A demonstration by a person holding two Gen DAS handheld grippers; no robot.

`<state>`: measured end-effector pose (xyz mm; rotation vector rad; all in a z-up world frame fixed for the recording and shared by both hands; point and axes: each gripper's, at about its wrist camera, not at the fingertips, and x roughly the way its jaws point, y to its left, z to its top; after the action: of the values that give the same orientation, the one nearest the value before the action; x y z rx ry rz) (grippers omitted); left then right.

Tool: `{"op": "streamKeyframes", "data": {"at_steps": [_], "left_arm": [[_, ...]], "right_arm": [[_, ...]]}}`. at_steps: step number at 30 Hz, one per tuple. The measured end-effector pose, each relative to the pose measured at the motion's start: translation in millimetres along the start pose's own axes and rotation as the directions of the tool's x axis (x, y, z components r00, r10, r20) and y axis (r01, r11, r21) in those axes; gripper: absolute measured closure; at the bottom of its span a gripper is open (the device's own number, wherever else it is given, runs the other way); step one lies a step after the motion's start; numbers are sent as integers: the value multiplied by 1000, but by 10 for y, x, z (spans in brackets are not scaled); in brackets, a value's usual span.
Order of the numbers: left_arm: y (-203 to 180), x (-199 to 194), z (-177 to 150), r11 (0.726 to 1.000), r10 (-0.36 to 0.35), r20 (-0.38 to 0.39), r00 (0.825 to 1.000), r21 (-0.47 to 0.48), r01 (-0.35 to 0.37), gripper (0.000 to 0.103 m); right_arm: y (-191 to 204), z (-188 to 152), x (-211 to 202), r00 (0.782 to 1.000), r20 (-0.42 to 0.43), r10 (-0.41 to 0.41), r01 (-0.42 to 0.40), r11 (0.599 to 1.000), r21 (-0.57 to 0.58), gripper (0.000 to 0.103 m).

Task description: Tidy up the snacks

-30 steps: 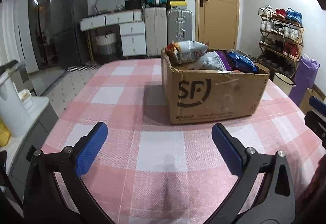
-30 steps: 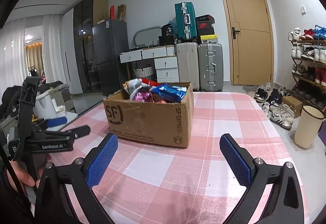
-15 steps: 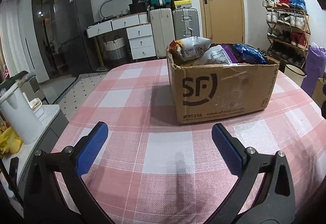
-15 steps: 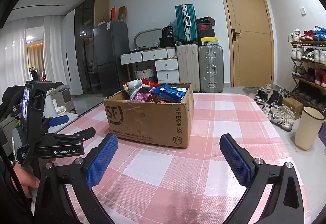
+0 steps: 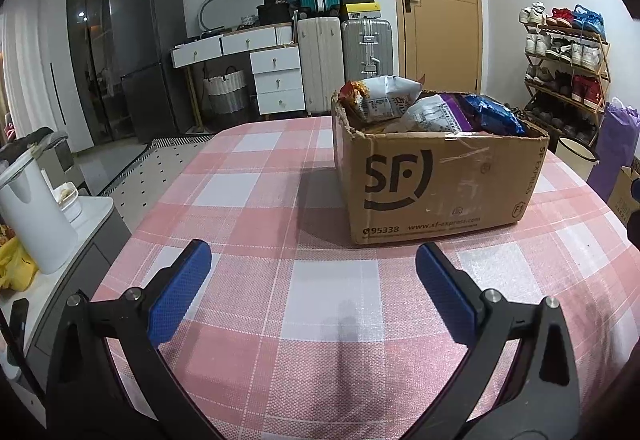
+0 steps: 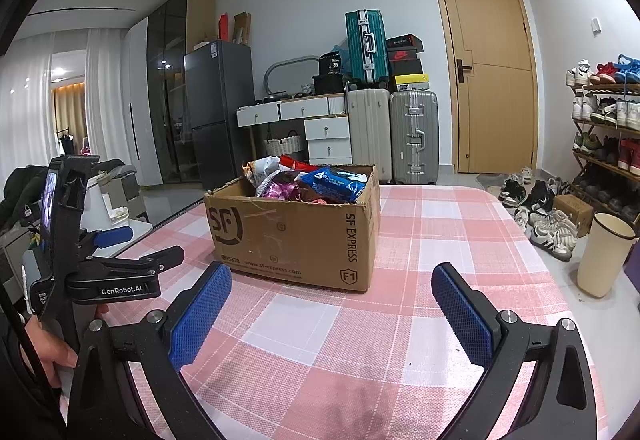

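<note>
A brown cardboard box (image 5: 436, 184) marked SF stands on the pink checked tablecloth (image 5: 280, 200), filled with snack bags: a silver one (image 5: 384, 96), a purple-and-silver one (image 5: 436, 116) and a blue one (image 5: 496, 112). The right wrist view shows the same box (image 6: 292, 236) with the blue bag (image 6: 334, 182) and a pink wrapper (image 6: 280, 192) on top. My left gripper (image 5: 312, 280) is open, low over the cloth, short of the box. My right gripper (image 6: 332, 304) is open too, in front of the box's corner. The left gripper (image 6: 120, 252) appears at the far left, held by a hand (image 6: 48, 344).
A white kettle (image 5: 28, 208) sits on a side cabinet left of the table. Suitcases (image 5: 344, 56), drawers and a fridge line the back wall beside a door. A shoe rack (image 6: 608, 144), loose shoes and a cream bin (image 6: 604, 252) stand on the floor at the right.
The left gripper has tilted up and drawn slightly closer to the box, which now looms larger. The right gripper has edged forward a little. Both stay open.
</note>
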<state>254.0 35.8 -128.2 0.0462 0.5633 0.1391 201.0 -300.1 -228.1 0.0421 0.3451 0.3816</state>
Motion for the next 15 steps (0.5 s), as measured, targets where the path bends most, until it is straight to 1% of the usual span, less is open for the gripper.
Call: {"op": "streamKeyframes", "data": {"at_steps": [15], "left_arm": [[8,-46,-18,1000,-11,1,1000,-2,11,1]], "right_arm": [[-2,-1,-6,1000,-1,-1,1,1000,0,1]]}}
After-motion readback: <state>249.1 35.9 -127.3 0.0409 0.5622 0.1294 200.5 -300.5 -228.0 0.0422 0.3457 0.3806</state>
